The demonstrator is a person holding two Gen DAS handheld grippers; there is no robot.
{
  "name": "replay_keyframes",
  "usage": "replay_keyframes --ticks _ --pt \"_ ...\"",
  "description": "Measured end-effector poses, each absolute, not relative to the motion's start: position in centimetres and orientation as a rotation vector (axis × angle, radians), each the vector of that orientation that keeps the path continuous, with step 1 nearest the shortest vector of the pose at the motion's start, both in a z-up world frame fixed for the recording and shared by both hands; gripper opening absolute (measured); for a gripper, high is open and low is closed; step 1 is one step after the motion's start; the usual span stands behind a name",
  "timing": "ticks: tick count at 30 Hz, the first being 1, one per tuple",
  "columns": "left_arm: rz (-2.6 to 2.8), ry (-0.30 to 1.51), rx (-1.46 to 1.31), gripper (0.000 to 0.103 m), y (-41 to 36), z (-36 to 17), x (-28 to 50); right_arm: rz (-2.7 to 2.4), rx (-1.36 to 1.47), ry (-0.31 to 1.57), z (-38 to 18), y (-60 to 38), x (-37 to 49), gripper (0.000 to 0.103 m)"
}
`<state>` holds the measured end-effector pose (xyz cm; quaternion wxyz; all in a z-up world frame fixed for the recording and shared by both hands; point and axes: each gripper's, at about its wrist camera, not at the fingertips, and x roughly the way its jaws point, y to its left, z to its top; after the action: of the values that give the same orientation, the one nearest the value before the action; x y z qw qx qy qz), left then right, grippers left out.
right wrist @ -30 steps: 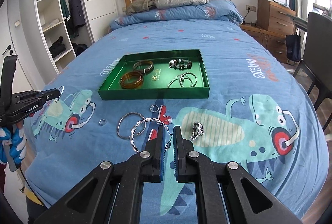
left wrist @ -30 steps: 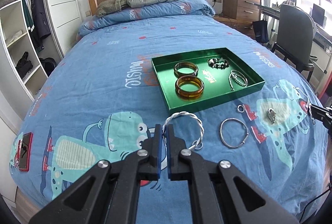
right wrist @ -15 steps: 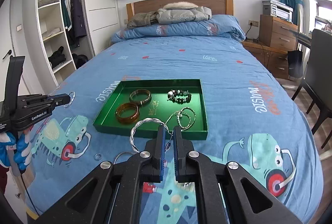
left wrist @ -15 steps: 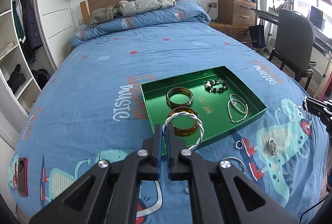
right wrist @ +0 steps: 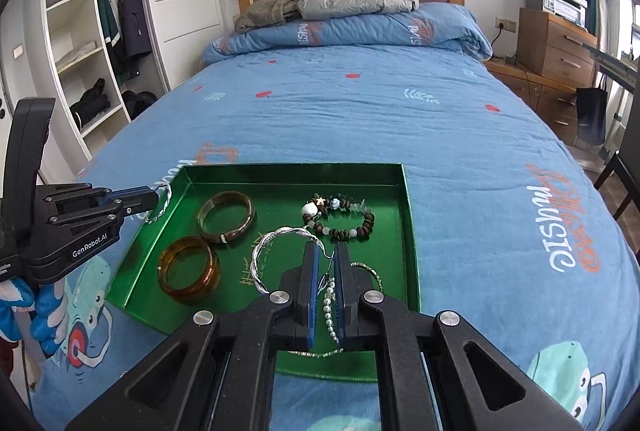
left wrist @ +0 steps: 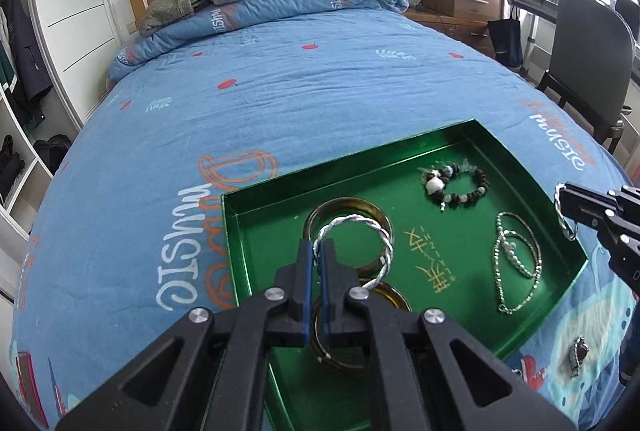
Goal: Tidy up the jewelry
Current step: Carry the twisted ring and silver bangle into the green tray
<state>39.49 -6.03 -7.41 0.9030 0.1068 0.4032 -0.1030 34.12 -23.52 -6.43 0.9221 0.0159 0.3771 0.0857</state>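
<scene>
Left gripper (left wrist: 318,251) pinching a twisted silver bangle (left wrist: 362,221) between nearly closed jaws, hanging it over the green tray (left wrist: 248,231) above the two amber bangles. Right gripper (right wrist: 325,257) likewise clamping a second twisted bangle (right wrist: 266,257), jaws narrow, above the tray's near part, by the bead bracelet (right wrist: 340,217).

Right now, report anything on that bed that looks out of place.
One small silver piece with a dark stone lies loose on the blue bedspread, outside the green tray that holds the other jewelry. Nothing looks spilled or damaged.
</scene>
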Motion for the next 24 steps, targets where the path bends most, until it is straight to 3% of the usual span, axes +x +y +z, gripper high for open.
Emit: replay_keyframes --ticks 10,24 --pt "-0.166 0.919 0.242 0.003 -6.7 -11.6 44.8 0.168 0.0 0.911 -11.7 -23.4 39.4 0.007" --pt "-0.186 0.937 0.323 0.004 -8.4 -12.2 45.2 0.178 -0.058 0.962 -12.8 -22.6 40.0 0.008"
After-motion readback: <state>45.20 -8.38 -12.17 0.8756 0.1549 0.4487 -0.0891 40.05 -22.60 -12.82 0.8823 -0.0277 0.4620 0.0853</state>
